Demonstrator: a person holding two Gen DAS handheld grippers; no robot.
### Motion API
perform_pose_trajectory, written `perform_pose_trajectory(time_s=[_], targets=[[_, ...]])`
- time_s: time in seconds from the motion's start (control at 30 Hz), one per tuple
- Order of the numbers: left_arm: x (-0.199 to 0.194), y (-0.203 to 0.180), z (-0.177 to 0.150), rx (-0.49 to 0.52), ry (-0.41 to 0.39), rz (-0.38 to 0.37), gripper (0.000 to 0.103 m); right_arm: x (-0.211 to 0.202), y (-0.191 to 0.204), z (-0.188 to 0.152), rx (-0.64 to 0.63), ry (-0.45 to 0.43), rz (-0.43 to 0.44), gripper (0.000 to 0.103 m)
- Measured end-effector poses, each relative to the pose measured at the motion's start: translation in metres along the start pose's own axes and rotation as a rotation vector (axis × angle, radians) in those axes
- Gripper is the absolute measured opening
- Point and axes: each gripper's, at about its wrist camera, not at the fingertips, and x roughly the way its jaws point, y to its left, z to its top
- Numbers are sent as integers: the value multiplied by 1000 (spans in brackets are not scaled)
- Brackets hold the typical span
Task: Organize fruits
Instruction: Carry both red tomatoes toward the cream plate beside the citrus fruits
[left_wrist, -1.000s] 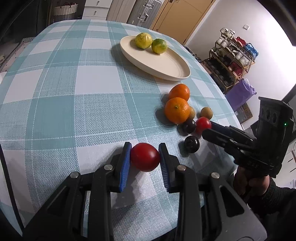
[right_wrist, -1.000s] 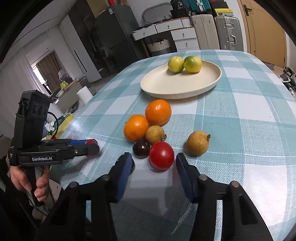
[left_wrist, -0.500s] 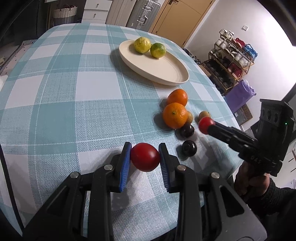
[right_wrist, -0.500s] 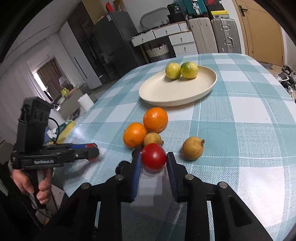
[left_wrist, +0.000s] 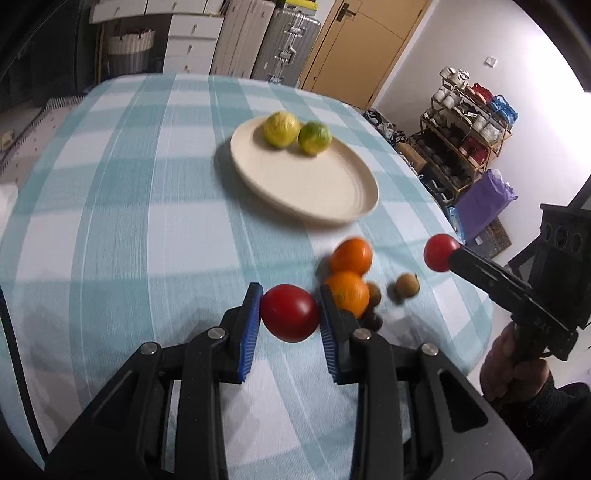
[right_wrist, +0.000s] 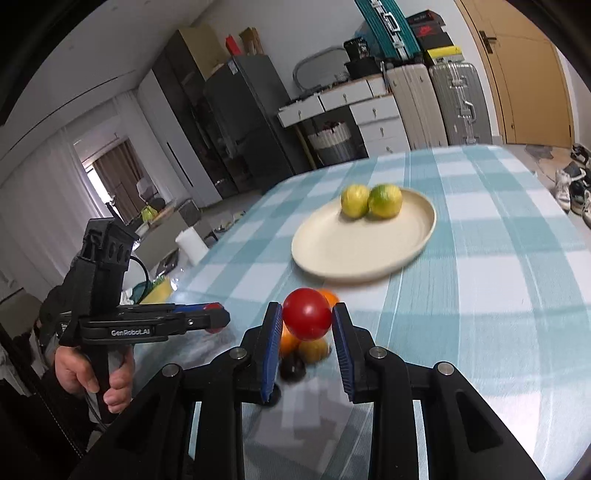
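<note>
My left gripper (left_wrist: 290, 314) is shut on a red tomato (left_wrist: 290, 313), lifted above the checked tablecloth (left_wrist: 129, 229). My right gripper (right_wrist: 306, 319) is shut on a second red tomato (right_wrist: 307, 314), also raised; in the left wrist view it shows at the right as a tomato (left_wrist: 440, 252) at the tip of black fingers. On the cloth lie two oranges (left_wrist: 350, 255), two small brown fruits (left_wrist: 407, 288) and dark plums (left_wrist: 371, 321). A cream plate (left_wrist: 314, 184) farther back holds a yellow citrus (left_wrist: 281, 129) and a green one (left_wrist: 314, 137).
The table's right edge drops off beside the fruit pile (left_wrist: 472, 317). Suitcases (left_wrist: 288, 44) and white drawers (left_wrist: 192, 40) stand beyond the far end. A shelf of crockery (left_wrist: 469, 122) and a purple bag (left_wrist: 484, 203) are at the right. A hand (right_wrist: 96, 373) holds the left gripper.
The right gripper closed on its tomato and lifted it off the cloth. The left gripper rose with its tomato too. Both views now look farther across the table towards the plate.
</note>
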Motion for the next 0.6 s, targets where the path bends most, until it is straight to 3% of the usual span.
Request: perform_pose_trajectory(time_s=[0.27, 0.4, 0.47, 0.53, 0.6], targets=[[5, -16, 44, 26, -39, -48, 27, 0, -10, 30, 1, -35, 32, 23], [13, -19, 54, 33, -31, -57, 27, 8, -15, 33, -31, -19, -8, 24], [16, -19, 53, 27, -28, -56, 27, 2, -21, 33, -78, -54, -93, 24], [22, -17, 53, 13, -19, -61, 27, -3, -46, 37, -8, -78, -125, 27], [27, -13, 52, -8, -11, -71, 27, 0, -80, 41, 115, -57, -88, 35]])
